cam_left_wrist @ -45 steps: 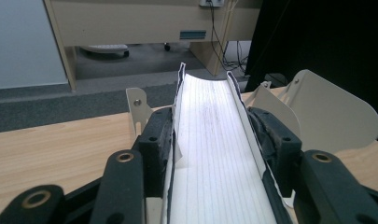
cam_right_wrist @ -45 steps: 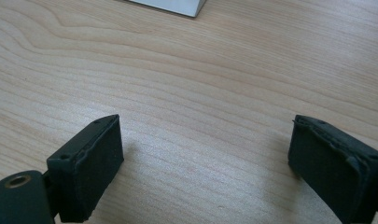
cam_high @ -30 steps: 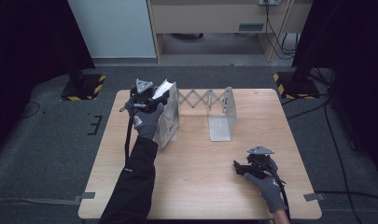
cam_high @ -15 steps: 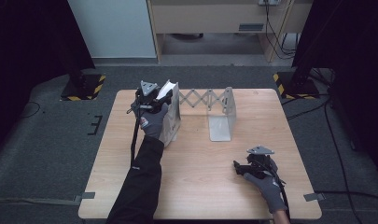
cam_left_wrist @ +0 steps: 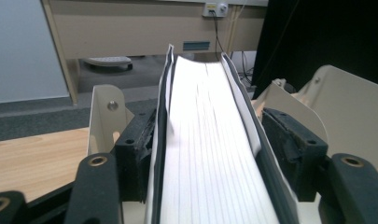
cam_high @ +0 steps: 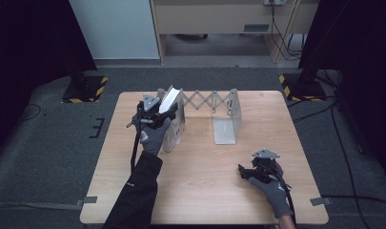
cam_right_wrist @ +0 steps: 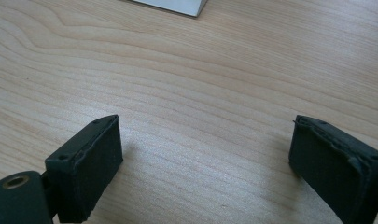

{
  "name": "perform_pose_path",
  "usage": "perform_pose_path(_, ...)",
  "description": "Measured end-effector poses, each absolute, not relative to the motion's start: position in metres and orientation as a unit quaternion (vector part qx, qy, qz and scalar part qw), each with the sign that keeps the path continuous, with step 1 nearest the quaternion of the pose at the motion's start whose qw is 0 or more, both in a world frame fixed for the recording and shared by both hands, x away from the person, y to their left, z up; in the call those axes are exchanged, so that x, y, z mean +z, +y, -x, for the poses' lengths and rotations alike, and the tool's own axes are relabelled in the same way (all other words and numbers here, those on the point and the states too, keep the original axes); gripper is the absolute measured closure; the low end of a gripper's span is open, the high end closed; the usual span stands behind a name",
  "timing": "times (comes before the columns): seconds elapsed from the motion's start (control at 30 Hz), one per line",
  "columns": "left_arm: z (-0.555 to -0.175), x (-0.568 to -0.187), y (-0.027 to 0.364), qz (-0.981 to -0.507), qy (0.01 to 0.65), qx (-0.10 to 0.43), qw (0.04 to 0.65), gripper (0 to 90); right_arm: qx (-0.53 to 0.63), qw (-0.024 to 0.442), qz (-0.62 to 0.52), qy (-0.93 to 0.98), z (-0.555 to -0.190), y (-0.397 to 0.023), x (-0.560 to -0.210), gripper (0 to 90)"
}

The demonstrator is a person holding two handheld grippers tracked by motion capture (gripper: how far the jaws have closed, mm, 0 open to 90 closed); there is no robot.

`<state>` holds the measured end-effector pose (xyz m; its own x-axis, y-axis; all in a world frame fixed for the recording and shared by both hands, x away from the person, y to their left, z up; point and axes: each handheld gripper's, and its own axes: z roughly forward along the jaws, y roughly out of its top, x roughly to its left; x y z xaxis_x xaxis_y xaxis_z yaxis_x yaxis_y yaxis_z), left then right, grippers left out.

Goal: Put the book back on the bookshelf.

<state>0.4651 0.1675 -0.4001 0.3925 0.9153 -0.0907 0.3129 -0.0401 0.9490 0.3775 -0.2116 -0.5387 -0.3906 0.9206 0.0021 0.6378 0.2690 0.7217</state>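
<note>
Fingers of the left gripper (cam_left_wrist: 210,154), just opening, flank a book (cam_left_wrist: 214,154); the right gripper's (cam_right_wrist: 205,163) gape wide.

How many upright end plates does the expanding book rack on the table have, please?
2: the left end plate stands beside the book between the left hand-held gripper's jaws; the right end plate stands free, mid-table.
</note>
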Motion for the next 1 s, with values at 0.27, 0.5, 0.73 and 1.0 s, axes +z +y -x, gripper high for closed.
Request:
perform_pose_path(0.27, -0.428, -0.418, 0.179, -0.681, 0.441, 0.304, 0.499, 34.3, 0.328, 0.216, -0.508, 0.767, -0.378, -0.211, -0.539, 9.9)
perform_pose_path(0.5, -0.411, -0.434, 0.188, -0.695, 0.444, 0.285, 0.489, 40.6, 0.328, 0.216, -0.508, 0.767, -0.377, -0.211, -0.539, 9.8)
perform_pose_path(0.73, -0.418, -0.444, 0.182, -0.693, 0.456, 0.268, 0.49, 45.3, 0.328, 0.217, -0.508, 0.766, -0.377, -0.211, -0.539, 9.8)
perform_pose_path(1.0, -0.425, -0.446, 0.172, -0.686, 0.457, 0.26, 0.503, 42.1, 0.328, 0.217, -0.507, 0.767, -0.378, -0.211, -0.539, 9.8)
